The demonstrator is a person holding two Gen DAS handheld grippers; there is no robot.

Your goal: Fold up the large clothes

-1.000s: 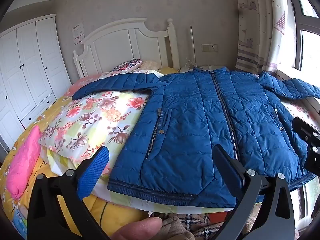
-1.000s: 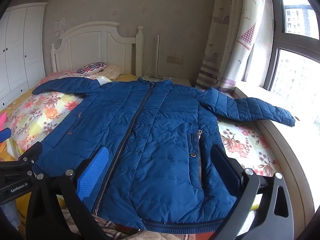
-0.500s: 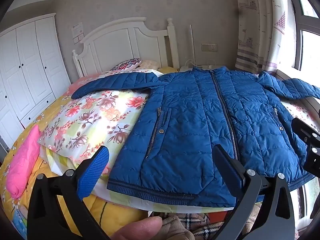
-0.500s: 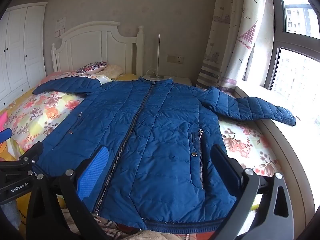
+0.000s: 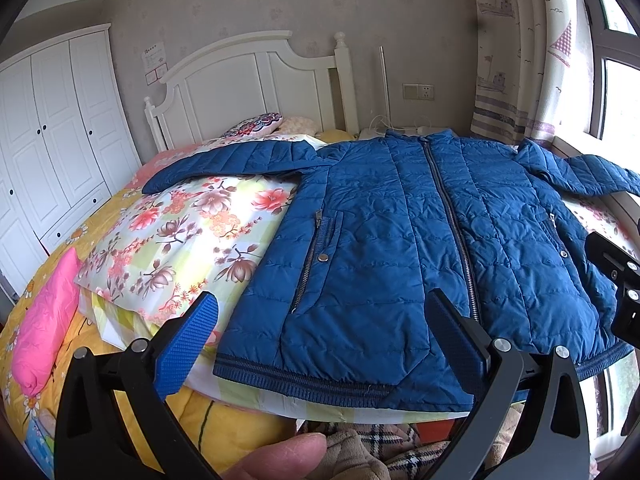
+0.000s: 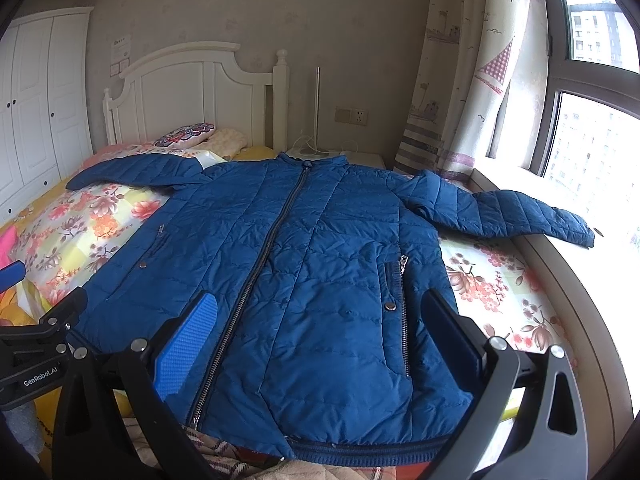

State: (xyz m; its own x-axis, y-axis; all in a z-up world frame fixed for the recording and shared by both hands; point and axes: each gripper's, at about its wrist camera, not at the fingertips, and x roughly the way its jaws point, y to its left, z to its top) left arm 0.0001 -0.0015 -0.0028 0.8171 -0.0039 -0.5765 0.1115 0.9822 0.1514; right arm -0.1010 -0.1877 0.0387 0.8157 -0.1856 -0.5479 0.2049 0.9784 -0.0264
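Observation:
A blue quilted jacket [image 5: 404, 236] [image 6: 304, 264] lies flat and zipped on the bed, front up, both sleeves spread sideways. Its hem faces me. My left gripper [image 5: 320, 328] hovers open above the hem's left half, nothing between its fingers. My right gripper [image 6: 320, 328] is open too, above the right half near the pocket zipper [image 6: 402, 280]. The left sleeve [image 5: 228, 160] rests on a floral pillow; the right sleeve [image 6: 512, 216] reaches the window sill. Each gripper's body shows at the edge of the other's view.
A floral pillow [image 5: 180, 240] and a pink cushion [image 5: 44, 332] lie left of the jacket. The white headboard [image 5: 256, 84], wardrobe [image 5: 48, 132] and curtain [image 6: 472, 80] stand behind. A plaid blanket [image 5: 384, 448] sits under the hem; a thumb [image 5: 280, 456] shows at the bottom.
Both views have drifted very slightly; the jacket lies as before and both grippers remain open.

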